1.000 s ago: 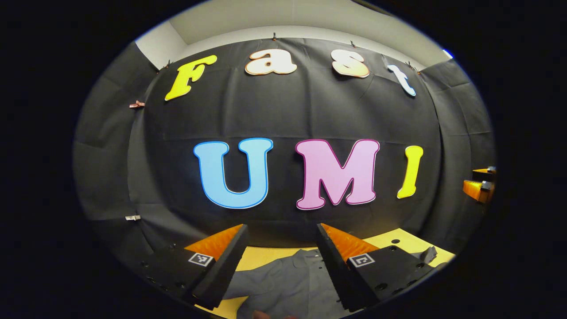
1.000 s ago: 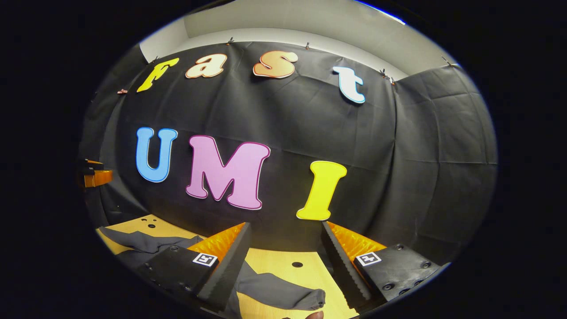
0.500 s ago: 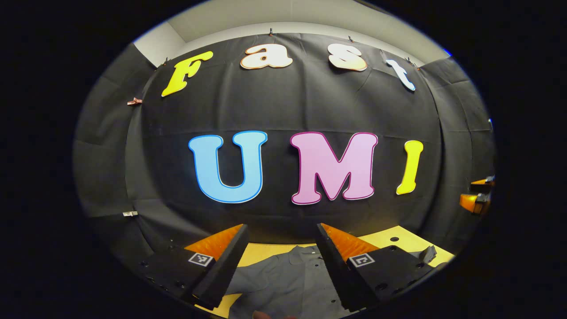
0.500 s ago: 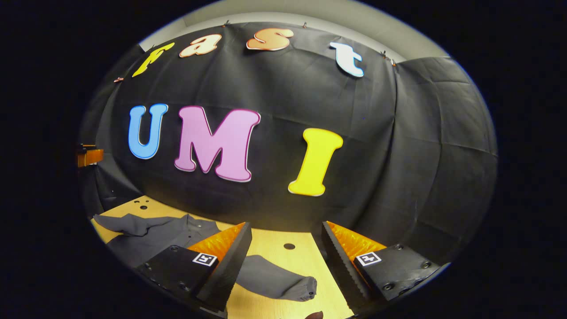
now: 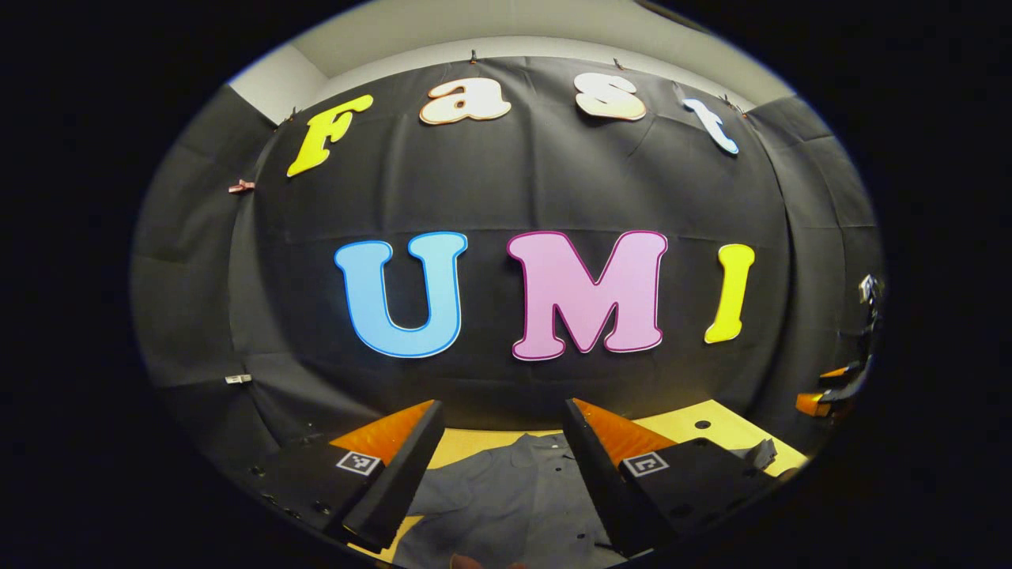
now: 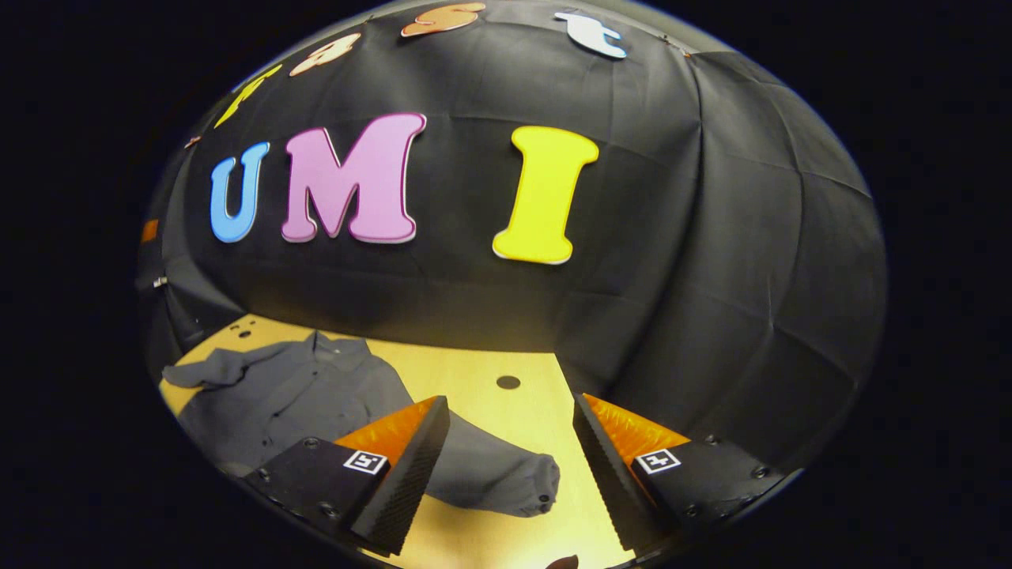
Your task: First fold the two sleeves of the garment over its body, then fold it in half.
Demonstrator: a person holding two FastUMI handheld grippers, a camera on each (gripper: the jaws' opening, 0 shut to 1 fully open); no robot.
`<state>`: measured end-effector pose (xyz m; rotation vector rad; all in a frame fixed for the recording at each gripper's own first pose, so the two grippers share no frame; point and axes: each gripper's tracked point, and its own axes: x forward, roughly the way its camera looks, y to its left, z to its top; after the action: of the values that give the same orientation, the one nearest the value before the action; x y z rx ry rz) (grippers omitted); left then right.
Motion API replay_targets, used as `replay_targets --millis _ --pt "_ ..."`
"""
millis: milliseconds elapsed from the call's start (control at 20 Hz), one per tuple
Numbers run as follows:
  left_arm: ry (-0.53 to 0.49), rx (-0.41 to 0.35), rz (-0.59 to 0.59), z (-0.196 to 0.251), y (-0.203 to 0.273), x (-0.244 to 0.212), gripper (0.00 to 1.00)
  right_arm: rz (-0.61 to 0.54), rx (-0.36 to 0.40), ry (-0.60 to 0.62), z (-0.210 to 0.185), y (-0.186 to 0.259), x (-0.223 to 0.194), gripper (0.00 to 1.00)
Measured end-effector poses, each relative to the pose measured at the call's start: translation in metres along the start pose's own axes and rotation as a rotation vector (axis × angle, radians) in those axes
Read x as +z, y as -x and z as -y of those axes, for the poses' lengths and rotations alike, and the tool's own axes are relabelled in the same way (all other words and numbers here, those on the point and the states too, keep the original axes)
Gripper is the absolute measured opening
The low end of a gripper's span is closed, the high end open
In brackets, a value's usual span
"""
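One grey shirt, two sleeves, one wooden table, two grippers: left gripper, right gripper.

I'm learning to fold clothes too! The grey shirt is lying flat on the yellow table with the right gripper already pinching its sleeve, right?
Not quite. The right gripper is open and above the sleeve, not pinching it; the right gripper view shows this. The grey shirt does lie flat on the yellow table.

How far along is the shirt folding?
Nothing looks folded yet: the grey shirt lies spread on the wooden table, its sleeve stretched out sideways. The right gripper hangs open above that sleeve; the left gripper is open over the body. Both sleeve folds and the halving remain.
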<state>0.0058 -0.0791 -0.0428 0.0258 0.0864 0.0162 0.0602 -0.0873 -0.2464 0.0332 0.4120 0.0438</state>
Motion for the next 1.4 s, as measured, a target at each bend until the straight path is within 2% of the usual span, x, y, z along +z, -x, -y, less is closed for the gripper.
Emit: replay_targets --millis 250,500,800,1050,1100,1150,1200,1250,1300,1400 --pt "-0.019 0.061 -0.027 0.005 0.012 -0.006 0.95 -0.135 -0.012 -0.010 0.031 -0.029 -0.075 0.98" --pt "-0.025 0.127 -0.057 0.006 0.029 -0.008 0.95 -0.265 0.018 -0.062 0.046 -0.056 -0.142 0.98" --pt "-0.067 0.165 -0.079 0.015 0.049 -0.010 0.97 -0.367 0.041 -0.149 0.043 -0.085 -0.195 0.97" --pt "-0.034 0.192 -0.106 0.008 0.058 -0.020 0.95 -0.442 0.036 -0.167 0.039 -0.097 -0.222 0.98" --pt "-0.030 0.202 -0.109 0.003 0.058 -0.020 0.95 -0.489 0.032 -0.147 0.038 -0.095 -0.235 0.93" --pt "-0.028 0.210 -0.110 -0.002 0.058 -0.022 0.95 -0.446 0.025 -0.121 0.039 -0.099 -0.229 0.88" --pt "-0.027 0.216 -0.111 -0.008 0.057 -0.022 0.95 -0.474 0.048 -0.114 0.031 -0.101 -0.234 0.75" --pt "-0.028 0.217 -0.109 -0.013 0.058 -0.022 0.95 -0.460 0.048 -0.119 0.028 -0.103 -0.230 0.68" --pt "-0.033 0.215 -0.106 -0.018 0.058 -0.020 0.95 -0.476 0.065 -0.133 0.024 -0.101 -0.230 0.48" --pt "-0.042 0.211 -0.092 -0.032 0.056 -0.020 0.95 -0.494 0.035 -0.206 0.026 -0.100 -0.227 0.06"
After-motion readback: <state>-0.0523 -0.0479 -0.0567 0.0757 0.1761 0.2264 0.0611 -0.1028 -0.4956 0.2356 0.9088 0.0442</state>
